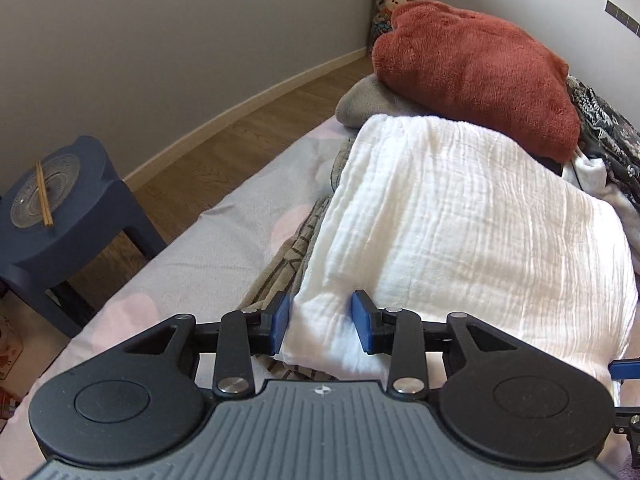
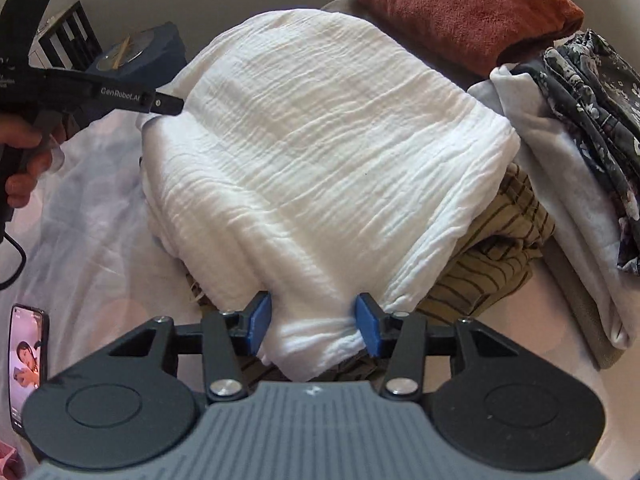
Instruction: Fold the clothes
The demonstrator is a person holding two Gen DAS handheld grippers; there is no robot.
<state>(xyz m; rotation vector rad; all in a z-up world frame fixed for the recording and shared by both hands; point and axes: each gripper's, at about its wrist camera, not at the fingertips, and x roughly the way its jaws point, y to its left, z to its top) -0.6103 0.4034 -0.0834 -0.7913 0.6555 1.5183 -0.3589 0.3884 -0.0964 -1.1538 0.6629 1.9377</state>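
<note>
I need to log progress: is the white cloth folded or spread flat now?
Folded. The white cloth lies doubled in a thick pad, layered edges showing at its near side, on the striped garment.

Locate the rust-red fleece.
In the left wrist view, the rust-red fleece lies upper right on the bed, behind the white cloth, atop a grey garment.

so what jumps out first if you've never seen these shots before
The big white crinkled cloth fills the middle of both views, folded atop a striped garment on the bed. Each gripper, left and right, has a near edge of it between its blue pads. Behind lies a rust-red fleece.
</note>
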